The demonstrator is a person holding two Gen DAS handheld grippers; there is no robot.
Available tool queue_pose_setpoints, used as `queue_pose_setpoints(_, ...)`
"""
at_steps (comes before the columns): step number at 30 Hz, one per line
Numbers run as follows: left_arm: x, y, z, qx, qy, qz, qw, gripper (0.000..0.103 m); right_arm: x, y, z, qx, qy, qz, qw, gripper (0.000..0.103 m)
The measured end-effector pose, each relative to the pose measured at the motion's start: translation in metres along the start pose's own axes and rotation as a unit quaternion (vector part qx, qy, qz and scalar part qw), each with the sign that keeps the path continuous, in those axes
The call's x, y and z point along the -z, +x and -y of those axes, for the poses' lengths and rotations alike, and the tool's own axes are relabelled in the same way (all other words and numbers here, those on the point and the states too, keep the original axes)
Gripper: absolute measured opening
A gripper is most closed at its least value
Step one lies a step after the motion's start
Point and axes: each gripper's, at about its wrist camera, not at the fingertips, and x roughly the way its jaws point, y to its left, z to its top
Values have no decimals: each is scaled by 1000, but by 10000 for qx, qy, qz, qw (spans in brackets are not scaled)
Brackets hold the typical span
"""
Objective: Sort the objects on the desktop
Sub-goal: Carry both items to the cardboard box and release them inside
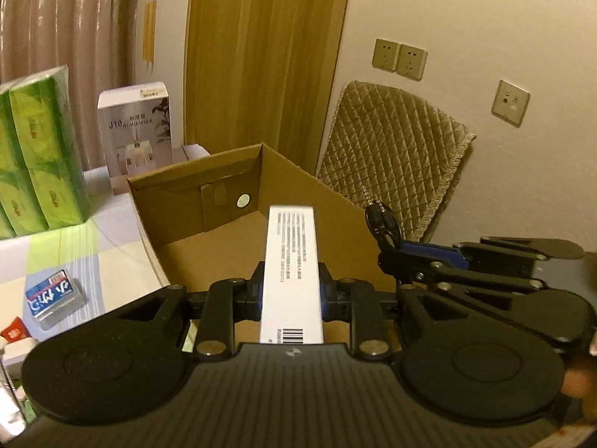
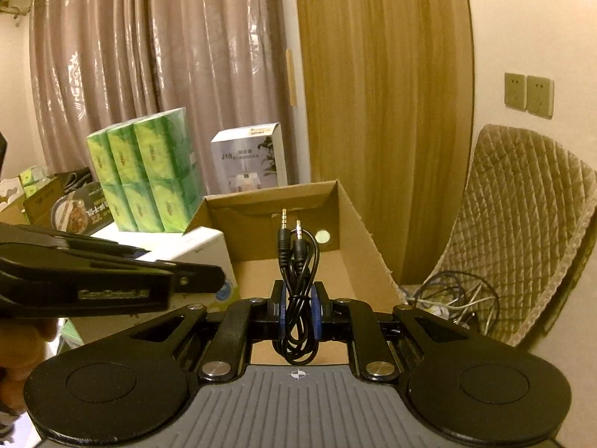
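Over an open cardboard box (image 1: 224,201), the left gripper (image 1: 291,295) clamps a long white carton (image 1: 291,257), printed with small text and a barcode, while the right gripper (image 2: 297,315) pinches a coiled black audio cable (image 2: 296,280) whose two plugs stand above its blue pads (image 2: 316,317). The carton looks light and stiff (a mid-length grip on its flat sides should hold), though probably crushable; the cable is limp and best taken across the bundled loops. Green tissue packs (image 2: 145,171) stand behind.
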Motion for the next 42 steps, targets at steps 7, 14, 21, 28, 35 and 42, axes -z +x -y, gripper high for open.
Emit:
queue_pose_setpoints(7, -4, 16, -4, -33, -125, 23, 9999, 21, 0, 3, 0, -20, 30, -12, 10000, 10)
queue_pose_setpoints(14, -8, 13, -6, -101, -126, 115, 9998, 33, 0, 4, -1, -2, 35, -31, 10000, 10)
queue_pose_setpoints(21, -6, -7, -15, -266, -28, 212, 9994, 33, 0, 4, -4, -2, 68, 0, 10000, 10)
queue_pose_setpoints(28, -1, -24, -27, -343, -33, 248, 9991, 38, -1, 3, -6, 4, 78, 105, 9999, 53)
queue_pose_setpoints(35, 5, -32, -36, -395, -55, 228, 9989, 39, -2, 4, -13, -28, 14, 106, 9999, 53)
queue_pose_setpoints(42, 10, -45, -43, -469, -20, 238, 9986, 40, -3, 3, -22, -57, -57, 148, 9999, 54)
